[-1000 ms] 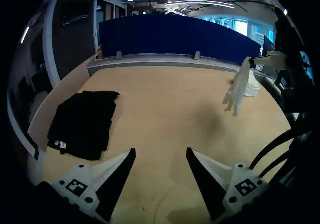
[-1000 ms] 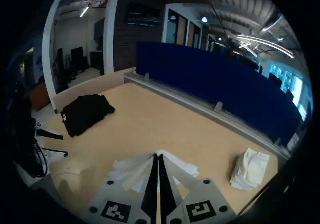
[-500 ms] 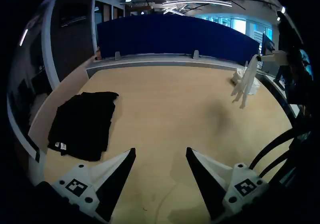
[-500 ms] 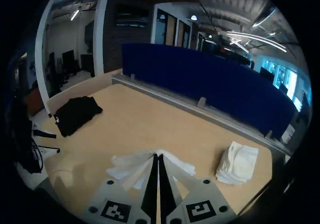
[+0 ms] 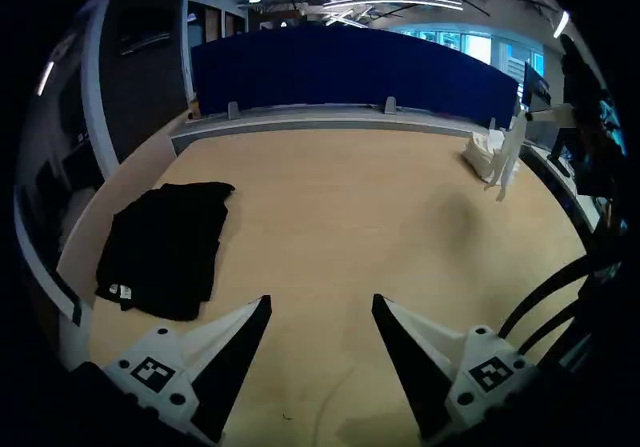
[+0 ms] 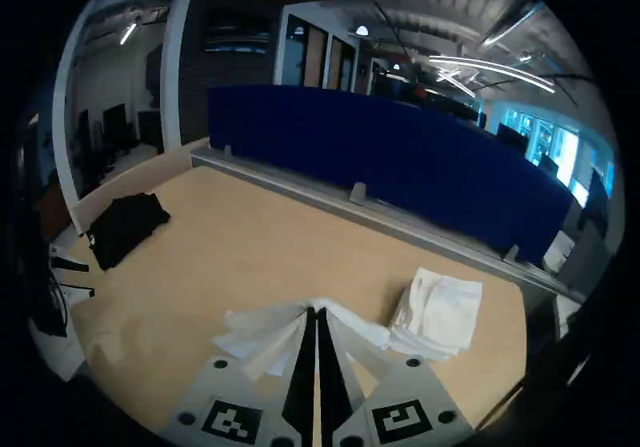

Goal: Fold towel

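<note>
Your wide pale wooden table offers open room mid-surface, with a long blue partition along its far edge. A folded black cloth lies near the left edge and a stack of white towels near the right. The limp white towel hangs lengthwise downward beside that stack, clamped in your right gripper. Your left gripper has its jaws apart.

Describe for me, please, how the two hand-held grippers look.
The left hand-held gripper has two white fingers tapering to points, with black inner faces and a square black-and-white marker at each base. The right hand-held gripper looks the same.
</note>
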Demonstrator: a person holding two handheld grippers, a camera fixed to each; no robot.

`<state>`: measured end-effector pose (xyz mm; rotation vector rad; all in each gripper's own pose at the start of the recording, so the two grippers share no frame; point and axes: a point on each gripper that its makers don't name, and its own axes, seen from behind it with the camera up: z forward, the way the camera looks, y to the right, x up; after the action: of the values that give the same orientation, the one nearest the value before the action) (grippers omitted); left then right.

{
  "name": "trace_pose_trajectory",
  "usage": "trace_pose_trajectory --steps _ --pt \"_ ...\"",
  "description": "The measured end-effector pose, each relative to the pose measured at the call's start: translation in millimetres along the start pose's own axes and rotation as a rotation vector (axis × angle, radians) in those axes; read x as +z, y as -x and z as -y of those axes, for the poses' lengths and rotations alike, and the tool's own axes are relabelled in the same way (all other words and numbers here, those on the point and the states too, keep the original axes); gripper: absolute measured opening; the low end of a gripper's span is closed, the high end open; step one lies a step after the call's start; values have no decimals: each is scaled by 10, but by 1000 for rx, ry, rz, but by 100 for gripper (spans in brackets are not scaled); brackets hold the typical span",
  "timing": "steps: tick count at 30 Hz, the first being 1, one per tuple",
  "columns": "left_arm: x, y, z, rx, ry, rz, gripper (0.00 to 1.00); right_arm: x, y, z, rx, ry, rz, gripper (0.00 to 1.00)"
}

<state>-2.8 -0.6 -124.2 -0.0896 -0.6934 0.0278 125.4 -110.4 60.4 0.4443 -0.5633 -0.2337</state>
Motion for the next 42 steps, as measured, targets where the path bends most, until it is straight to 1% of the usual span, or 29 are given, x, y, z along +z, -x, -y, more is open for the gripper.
trace_pose_trajectory --steps 5,12,21,30,42 --pt "5 -10 -14 2 -1 1 94 15 45 -262 6 28 7 2" --pt "10 -12 -34 9 -3 3 94 47 140 -593 -16 65 32 2" --pt "25 27 -46 2 -7 11 94 128 239 -933 -20 97 56 2" --pt "32 22 -44 -2 -13 14 93 202 339 -1100 -16 112 78 2" --pt "43 12 -59 -1 -17 14 94 270 439 -1186 -17 119 98 2"
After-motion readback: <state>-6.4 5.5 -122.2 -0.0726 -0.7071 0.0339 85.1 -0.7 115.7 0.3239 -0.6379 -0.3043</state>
